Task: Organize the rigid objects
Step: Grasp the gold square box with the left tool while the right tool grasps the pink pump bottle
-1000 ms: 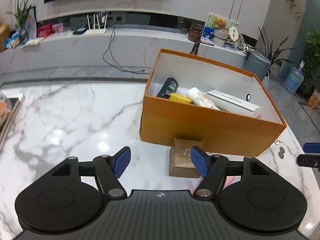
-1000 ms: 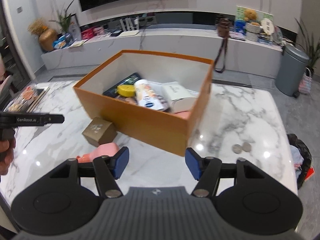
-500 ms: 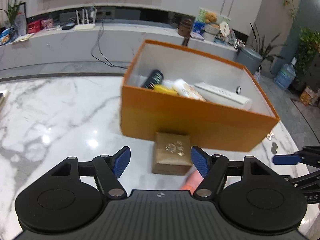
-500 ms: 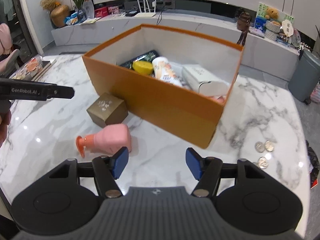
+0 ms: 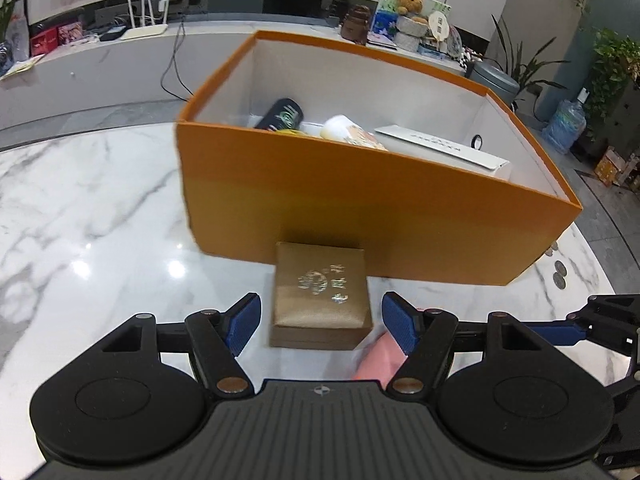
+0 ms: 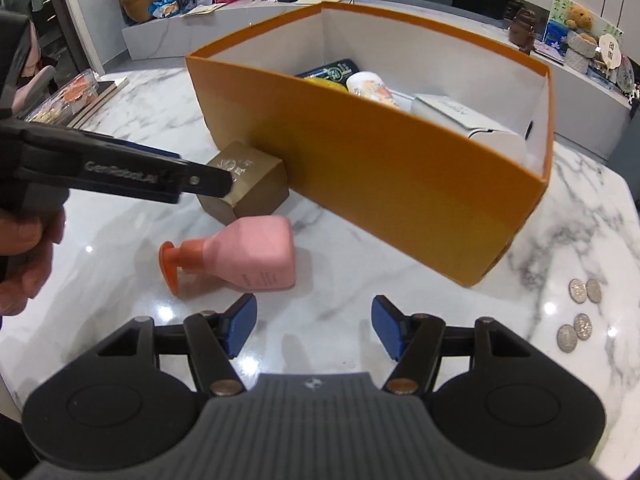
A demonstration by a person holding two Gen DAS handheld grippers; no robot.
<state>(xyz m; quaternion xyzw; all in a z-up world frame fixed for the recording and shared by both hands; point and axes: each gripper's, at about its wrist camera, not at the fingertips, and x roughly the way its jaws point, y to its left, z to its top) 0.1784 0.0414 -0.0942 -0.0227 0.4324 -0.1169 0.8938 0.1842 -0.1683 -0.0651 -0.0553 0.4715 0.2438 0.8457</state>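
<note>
Gold-brown satin gift box (image 5: 320, 298) sat on the white marble table (image 5: 100, 208), touching the near wall of the open orange cardboard box (image 5: 360, 216), w/ my left gripper (image 5: 321, 328) spread wide, a blue pad either side of it, gripping nothing. Pink pump bottle w/ orange nozzle (image 6: 244, 258) lay on its side just beside the gift box. My right gripper (image 6: 313, 328) hung wide open & empty nr the bottle.
</note>
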